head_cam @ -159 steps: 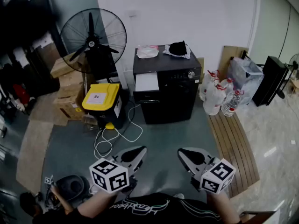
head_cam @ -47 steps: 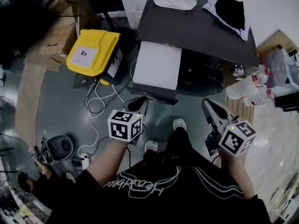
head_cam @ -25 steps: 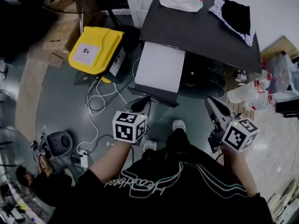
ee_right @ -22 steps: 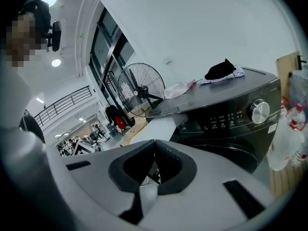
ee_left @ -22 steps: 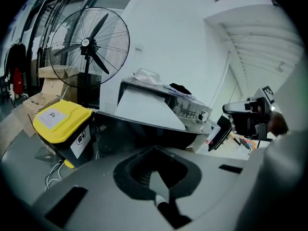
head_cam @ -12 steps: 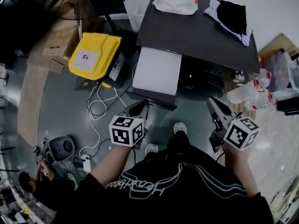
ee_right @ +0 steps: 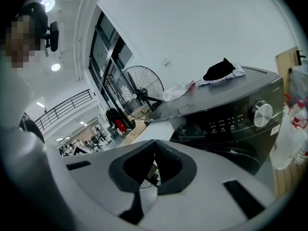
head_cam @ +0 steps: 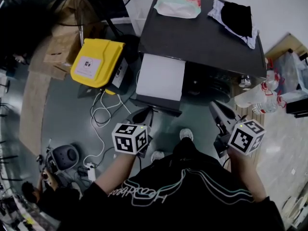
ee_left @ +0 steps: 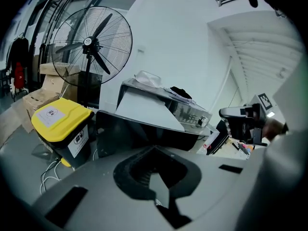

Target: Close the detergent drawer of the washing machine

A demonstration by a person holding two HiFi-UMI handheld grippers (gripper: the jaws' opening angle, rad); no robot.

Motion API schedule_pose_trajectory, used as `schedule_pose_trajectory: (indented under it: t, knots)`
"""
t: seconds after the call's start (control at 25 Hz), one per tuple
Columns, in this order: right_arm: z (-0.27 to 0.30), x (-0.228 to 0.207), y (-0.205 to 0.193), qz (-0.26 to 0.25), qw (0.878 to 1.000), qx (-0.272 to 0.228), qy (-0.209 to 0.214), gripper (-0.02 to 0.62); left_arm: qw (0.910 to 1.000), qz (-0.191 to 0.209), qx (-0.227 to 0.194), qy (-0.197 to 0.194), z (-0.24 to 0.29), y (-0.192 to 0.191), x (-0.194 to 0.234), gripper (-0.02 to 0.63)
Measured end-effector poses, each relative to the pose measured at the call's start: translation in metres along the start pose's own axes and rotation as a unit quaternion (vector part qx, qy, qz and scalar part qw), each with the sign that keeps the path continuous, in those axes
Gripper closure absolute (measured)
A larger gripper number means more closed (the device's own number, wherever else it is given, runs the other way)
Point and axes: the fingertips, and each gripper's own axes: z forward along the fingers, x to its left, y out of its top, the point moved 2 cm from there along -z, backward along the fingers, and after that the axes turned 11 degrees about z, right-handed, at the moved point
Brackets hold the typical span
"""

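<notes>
The detergent drawer [head_cam: 161, 76] stood pulled out from the upper left front of the washing machine [head_cam: 202, 32], white top facing up. The left gripper [head_cam: 143, 113] hovered close in front of the drawer, jaws closed and empty. The right gripper [head_cam: 216, 110] hung near the machine's right front, jaws likewise together on nothing. The right gripper view showed the control knob [ee_right: 262, 113] front-on. The left gripper view showed the fan [ee_left: 91, 44] behind the yellow-lidded bin [ee_left: 57, 117], while the head view barely caught the fan.

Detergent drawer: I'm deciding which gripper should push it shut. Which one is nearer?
Left. The left gripper points at the open detergent drawer, just in front of its front edge. The right gripper is off to the drawer's right, before the washing machine door.
</notes>
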Motion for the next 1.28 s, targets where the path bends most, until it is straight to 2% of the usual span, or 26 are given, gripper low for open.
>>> schedule_pose_trajectory:
  t: [0.72,1.28]
  knots:
    - [0.018,-0.015,0.026,-0.008,0.999,0.022,0.026,0.568,0.9995,-0.017,0.005,0.027,0.02,0.018,0.008,0.584]
    - [0.035,-0.026,0.058,-0.033,0.997,0.044,0.047,0.569,0.9984,-0.028,-0.008,0.049,0.038,0.037,0.01,0.584]
